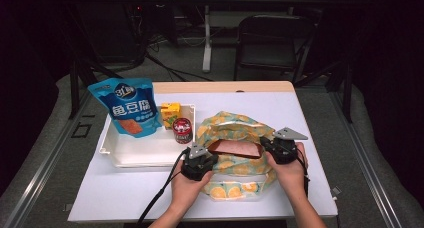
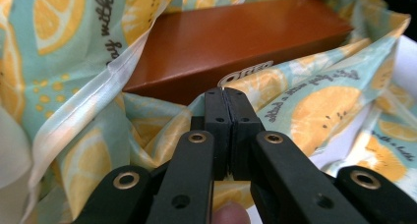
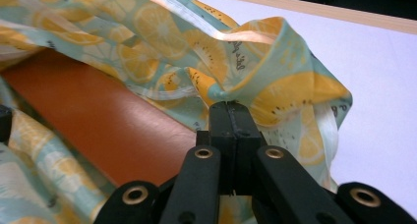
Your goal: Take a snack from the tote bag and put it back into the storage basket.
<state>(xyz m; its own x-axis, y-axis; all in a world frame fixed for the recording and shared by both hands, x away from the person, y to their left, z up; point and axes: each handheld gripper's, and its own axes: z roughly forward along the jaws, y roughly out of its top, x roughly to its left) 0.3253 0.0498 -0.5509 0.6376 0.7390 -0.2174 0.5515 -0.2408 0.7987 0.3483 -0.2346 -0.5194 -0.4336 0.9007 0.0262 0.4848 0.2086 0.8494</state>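
Pinching the lemon-print bag [image 1: 235, 160] rim, left gripper [image 2: 226, 94] and right gripper [image 3: 230, 106] are both clamping fabric, jaws closed; brown box [image 2: 236, 42] is sitting inside, between them.

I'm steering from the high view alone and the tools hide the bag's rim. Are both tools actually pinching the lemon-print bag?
Observer: Yes. In the left gripper view, the left tool is shut on the rim of the lemon-print bag, right in front of the brown box.
Operator: And the right one?
Observer: The right tool is shut on a bunched fold of the bag's rim, which puckers up above its tips.
Operator: Is the box inside the bag?
Observer: It lies in the bag's open mouth, with fabric along both long sides; its far end is hidden.
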